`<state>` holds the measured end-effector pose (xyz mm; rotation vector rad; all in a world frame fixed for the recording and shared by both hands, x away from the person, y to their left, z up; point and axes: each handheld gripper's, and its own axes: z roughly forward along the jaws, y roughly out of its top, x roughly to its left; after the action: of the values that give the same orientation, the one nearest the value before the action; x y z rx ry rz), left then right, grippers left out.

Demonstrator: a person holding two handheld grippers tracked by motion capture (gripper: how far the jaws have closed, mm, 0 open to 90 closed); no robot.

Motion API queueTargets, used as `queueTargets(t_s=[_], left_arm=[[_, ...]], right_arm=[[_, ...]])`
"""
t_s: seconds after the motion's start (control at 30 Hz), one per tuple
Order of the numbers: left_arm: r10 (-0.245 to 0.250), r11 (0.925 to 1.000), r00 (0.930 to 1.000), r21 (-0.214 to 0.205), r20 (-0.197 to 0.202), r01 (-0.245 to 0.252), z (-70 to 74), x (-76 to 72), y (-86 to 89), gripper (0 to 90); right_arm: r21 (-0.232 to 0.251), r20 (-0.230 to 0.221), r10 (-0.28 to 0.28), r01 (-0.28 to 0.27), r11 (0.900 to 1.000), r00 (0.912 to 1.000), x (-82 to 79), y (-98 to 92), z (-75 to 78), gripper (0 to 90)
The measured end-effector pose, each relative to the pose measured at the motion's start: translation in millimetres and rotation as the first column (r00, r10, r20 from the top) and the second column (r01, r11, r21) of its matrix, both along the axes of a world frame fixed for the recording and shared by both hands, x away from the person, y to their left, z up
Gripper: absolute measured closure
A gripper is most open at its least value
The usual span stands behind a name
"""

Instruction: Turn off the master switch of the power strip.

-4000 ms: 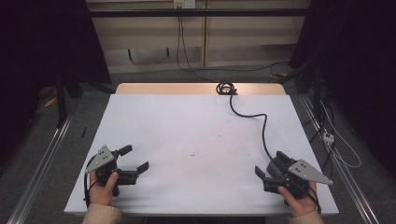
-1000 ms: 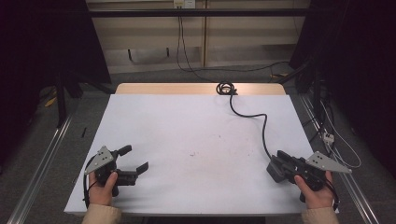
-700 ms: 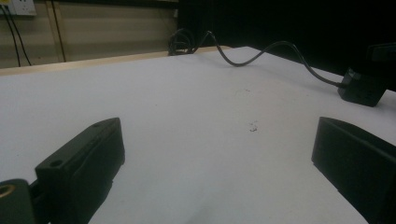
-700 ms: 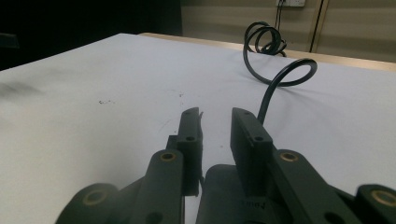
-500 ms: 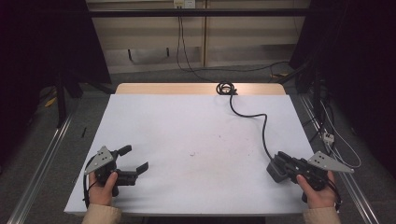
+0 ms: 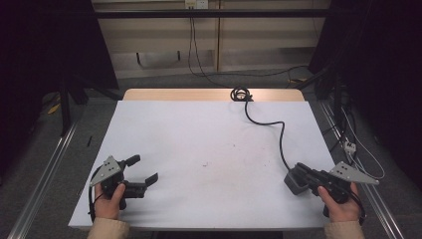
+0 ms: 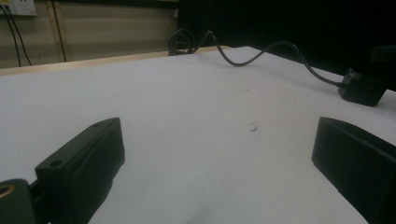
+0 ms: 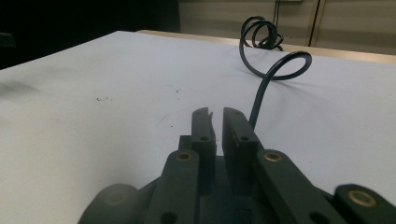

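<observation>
The right claw (image 8: 215, 114) has just been closing, its jaws almost together with nothing seen between them, right over the black adapter block (image 6: 293, 182) at the desk's (image 6: 199, 129) near-right corner, probably lining up a grip. The left claw (image 6: 143, 168) waits wide open, near-left.

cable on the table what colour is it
Black; the cable shows best in the high view, snaking across the white table.

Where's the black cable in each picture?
High view: the cable snakes from the table's far edge down toward the near right corner.
Left gripper view: the cable runs along the top, from the middle out to the right.
Right gripper view: the cable rises at the centre and loops near the top.
Shared landmark: the dark specks on the white tabletop.
</observation>
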<state>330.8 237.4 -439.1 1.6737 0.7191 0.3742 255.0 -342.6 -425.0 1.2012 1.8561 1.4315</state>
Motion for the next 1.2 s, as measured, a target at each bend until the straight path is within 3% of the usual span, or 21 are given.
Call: queueTargets(t_s=[0.47, 1.2], left_arm=[[0.0, 1.0, 1.0, -0.002, 0.0, 0.0, 0.1, -0.1, 0.4, 2.2], [0.002, 1.0, 1.0, -0.001, 0.002, -0.002, 0.4, -0.3, 1.0, 2.1]], right_arm=[[-0.014, -0.002, -0.014, 0.014, 0.9998, 0.9999, -1.0, 0.2, -0.1, 90.0], [-0.016, 0.004, 0.046, -0.046, 0.9988, 0.9989, -4.0, -3.5, -0.1, 90.0]])
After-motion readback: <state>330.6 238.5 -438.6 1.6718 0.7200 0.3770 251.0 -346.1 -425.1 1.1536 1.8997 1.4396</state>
